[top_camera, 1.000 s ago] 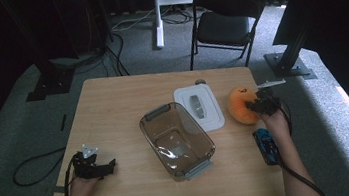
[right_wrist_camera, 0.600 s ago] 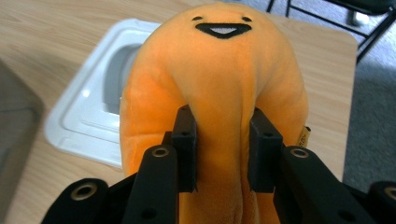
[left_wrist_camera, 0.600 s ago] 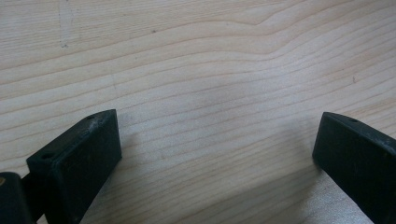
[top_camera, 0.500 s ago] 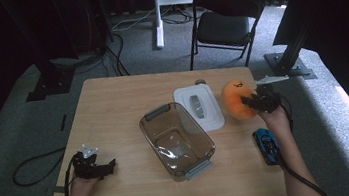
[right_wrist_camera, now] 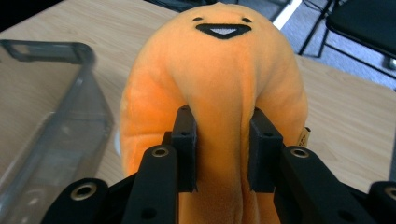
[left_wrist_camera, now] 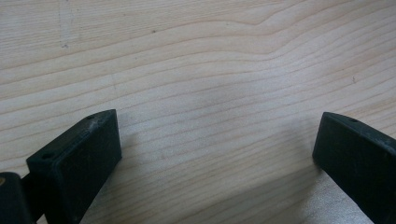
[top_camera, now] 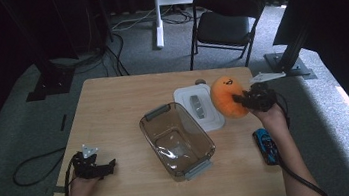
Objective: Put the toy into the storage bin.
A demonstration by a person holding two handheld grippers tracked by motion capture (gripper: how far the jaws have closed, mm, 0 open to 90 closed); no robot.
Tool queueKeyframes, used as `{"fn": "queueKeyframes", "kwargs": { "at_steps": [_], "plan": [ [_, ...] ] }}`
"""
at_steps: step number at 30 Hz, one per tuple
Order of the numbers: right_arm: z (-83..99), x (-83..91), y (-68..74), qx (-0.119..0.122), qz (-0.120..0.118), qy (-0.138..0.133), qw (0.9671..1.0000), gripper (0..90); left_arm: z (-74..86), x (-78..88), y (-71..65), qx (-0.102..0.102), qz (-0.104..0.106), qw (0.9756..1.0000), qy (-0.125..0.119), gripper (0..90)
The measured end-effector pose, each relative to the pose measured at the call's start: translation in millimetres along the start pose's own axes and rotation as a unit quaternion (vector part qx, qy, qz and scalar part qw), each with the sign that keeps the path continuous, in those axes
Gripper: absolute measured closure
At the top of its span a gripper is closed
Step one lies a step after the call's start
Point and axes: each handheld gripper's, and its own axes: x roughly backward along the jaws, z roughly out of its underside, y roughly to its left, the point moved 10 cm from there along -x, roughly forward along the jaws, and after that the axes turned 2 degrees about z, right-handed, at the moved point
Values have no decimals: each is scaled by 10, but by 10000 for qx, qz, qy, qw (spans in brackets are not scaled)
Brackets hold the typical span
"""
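Observation:
An orange plush toy (top_camera: 226, 96) with a smiling black face hangs above the table's right side, lifted off the wood. My right gripper (top_camera: 243, 100) is shut on it; in the right gripper view both pads (right_wrist_camera: 186, 140) pinch a fold of the orange plush toy (right_wrist_camera: 219, 79). A clear brown plastic bin (top_camera: 177, 139) stands open in the middle of the table, and its white lid (top_camera: 198, 106) lies flat behind it. My left gripper (top_camera: 108, 167) rests low at the front left, open, with bare wood between its fingers (left_wrist_camera: 79, 158).
A small blue toy car (top_camera: 265, 144) lies near the right front edge, under my right forearm. A black chair (top_camera: 225, 18) and a white desk leg (top_camera: 157, 14) stand on the carpet beyond the table (top_camera: 113, 105). A cable (top_camera: 32, 168) loops on the floor at left.
My right gripper has lifted the orange plush off the table and carried it left, toward the lid and bin. The left gripper has stayed where it was.

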Motion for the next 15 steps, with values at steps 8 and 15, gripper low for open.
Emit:
{"fn": "queueKeyframes", "kwargs": {
  "at_steps": [8, 15],
  "plan": [
    [-140, 27, 349, 291, -371, -95, 9988, 690, -2, -1, -1, 6, 0, 10000, -8, 15],
    [-291, 68, 718, 606, -732, -262, 9951, 689, -2, -1, -1, 9, 0, 10000, -7, 15]
  ]
}}
